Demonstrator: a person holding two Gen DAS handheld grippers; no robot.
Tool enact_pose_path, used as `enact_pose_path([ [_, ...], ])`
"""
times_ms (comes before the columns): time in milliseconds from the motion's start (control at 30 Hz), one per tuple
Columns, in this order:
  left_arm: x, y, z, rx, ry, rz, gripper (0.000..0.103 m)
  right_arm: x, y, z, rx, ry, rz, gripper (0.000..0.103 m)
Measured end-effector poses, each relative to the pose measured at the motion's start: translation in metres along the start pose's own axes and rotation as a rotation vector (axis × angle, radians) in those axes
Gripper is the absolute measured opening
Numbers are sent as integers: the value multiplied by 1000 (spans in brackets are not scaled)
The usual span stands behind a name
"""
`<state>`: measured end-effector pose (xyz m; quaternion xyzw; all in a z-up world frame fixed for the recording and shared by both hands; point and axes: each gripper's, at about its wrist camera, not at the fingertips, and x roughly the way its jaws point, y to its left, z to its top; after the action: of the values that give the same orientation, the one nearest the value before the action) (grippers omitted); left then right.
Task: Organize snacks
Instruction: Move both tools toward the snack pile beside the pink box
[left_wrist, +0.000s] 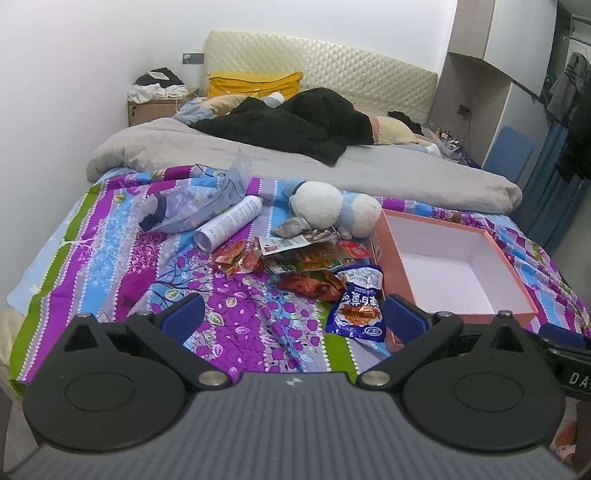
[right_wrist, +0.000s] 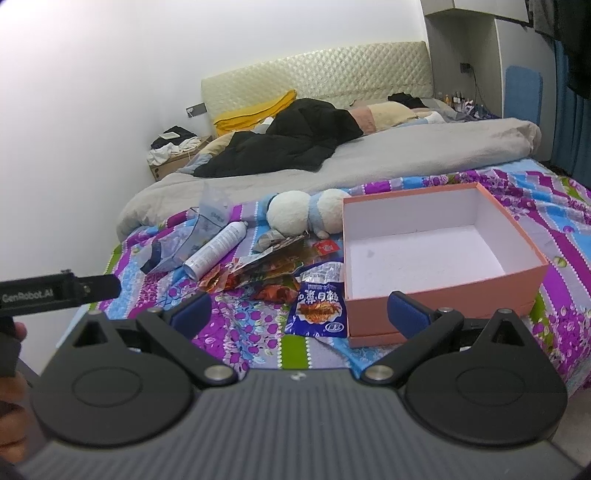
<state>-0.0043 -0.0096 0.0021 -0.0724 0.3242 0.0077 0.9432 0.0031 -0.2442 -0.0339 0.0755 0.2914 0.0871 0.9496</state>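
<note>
A pile of snack packets (left_wrist: 295, 262) (right_wrist: 266, 271) lies on the patterned bedspread, with a blue snack packet (left_wrist: 358, 302) (right_wrist: 319, 306) at its near edge. To the right stands an empty pink box (left_wrist: 461, 314) (right_wrist: 443, 302) with a white inside. My left gripper (left_wrist: 293, 317) is open above the bedspread, short of the pile, nothing between its fingers. My right gripper (right_wrist: 301, 312) is open too, with the blue packet and the box's near left corner between its fingers' line of sight. The left gripper's body (right_wrist: 55, 291) shows at the left edge of the right wrist view.
A white spray can (left_wrist: 231, 223) (right_wrist: 218, 249), a crumpled clear plastic bag (left_wrist: 195, 203) (right_wrist: 184, 240) and a white-and-blue plush toy (left_wrist: 332, 210) (right_wrist: 306, 214) lie behind the snacks. Farther back are a grey duvet (left_wrist: 258, 155), black clothing (left_wrist: 295, 125) and a bedside cabinet (left_wrist: 155, 107).
</note>
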Motion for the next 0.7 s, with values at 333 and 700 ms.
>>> enact_pose_path([
  [333,1,6,-3,3,2,4,103,-1,-1,-8,0,20,19,103],
  [700,-1,5,-9,10,-2,2,103,-5,3,-10,-32,16,14,103],
])
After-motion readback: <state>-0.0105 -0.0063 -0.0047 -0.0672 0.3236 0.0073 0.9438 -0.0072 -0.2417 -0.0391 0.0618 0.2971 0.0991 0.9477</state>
